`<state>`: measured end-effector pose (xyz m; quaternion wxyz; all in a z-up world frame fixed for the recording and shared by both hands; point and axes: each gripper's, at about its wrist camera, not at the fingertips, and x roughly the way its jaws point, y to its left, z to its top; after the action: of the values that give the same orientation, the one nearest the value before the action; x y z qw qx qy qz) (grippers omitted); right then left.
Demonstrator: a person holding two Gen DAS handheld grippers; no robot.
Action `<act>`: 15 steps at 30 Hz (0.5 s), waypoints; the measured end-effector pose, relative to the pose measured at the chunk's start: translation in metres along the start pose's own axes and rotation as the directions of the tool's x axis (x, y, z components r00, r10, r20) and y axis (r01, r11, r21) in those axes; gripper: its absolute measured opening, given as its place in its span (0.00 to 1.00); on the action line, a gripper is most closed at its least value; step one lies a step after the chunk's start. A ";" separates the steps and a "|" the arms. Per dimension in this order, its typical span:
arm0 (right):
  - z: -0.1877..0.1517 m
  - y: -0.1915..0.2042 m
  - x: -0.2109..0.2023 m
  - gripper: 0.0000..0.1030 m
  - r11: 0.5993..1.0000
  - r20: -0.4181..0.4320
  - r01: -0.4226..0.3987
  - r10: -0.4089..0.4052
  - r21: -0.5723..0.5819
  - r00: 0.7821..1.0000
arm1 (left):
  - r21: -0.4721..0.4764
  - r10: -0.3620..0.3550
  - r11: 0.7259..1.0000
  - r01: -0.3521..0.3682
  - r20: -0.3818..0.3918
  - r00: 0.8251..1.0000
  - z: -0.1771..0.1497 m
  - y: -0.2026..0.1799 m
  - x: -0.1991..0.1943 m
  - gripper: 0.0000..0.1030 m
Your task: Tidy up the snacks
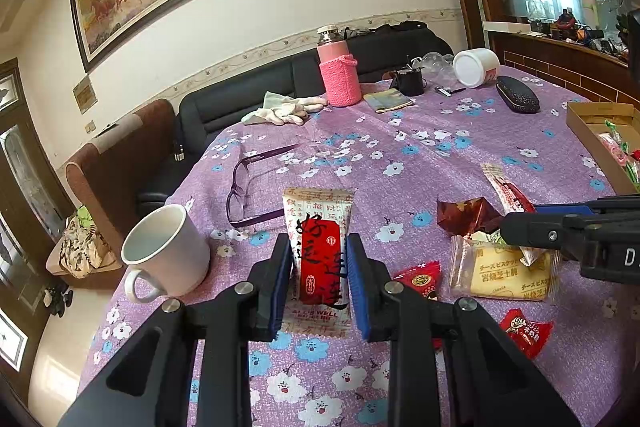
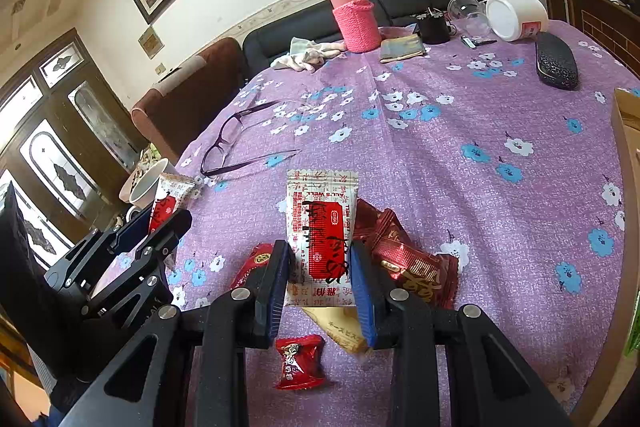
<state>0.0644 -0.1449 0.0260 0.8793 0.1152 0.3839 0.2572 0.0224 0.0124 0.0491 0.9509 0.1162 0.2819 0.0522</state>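
Item 1: left gripper, jaws drawn in on a white-and-red snack packet, blue pads against both long edges; packet held upright above the desk.

Item 2: right gripper, likewise closed on a second white-and-red packet, print upside down, lifted over the loose pile.

Item 3: loose snacks on the purple floral cloth: cheese biscuit pack, dark red foil wrapper, 2 small red candies.

Item 4: cardboard box at the far right edge, already holding wrapped sweets; probably the destination, though only part of it shows.

Item 5: bystanders: white mug, purple glasses, pink flask.

Risks: both packets are pinched by thin, slick edges, so either may twist or slide out during carry. The 2 grippers sit near each other; a crossing path to the box could knock them together. A low left sweep could catch the mug or glasses.
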 end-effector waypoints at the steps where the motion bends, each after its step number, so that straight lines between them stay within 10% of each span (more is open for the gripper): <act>1: 0.000 0.000 0.000 0.33 1.000 0.001 0.000 0.000 0.001 1.000 | -0.001 -0.001 1.000 0.001 0.000 1.000 0.000 0.000 0.000 0.26; 15: 0.004 -0.009 -0.007 0.32 0.999 0.026 0.016 -0.017 0.047 0.999 | -0.057 -0.058 0.997 0.057 -0.004 0.998 0.005 0.009 -0.003 0.26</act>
<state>0.0668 -0.1561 0.0293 0.8835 0.1362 0.3790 0.2391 0.0225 0.0195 0.0564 0.9541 0.0811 0.2863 0.0332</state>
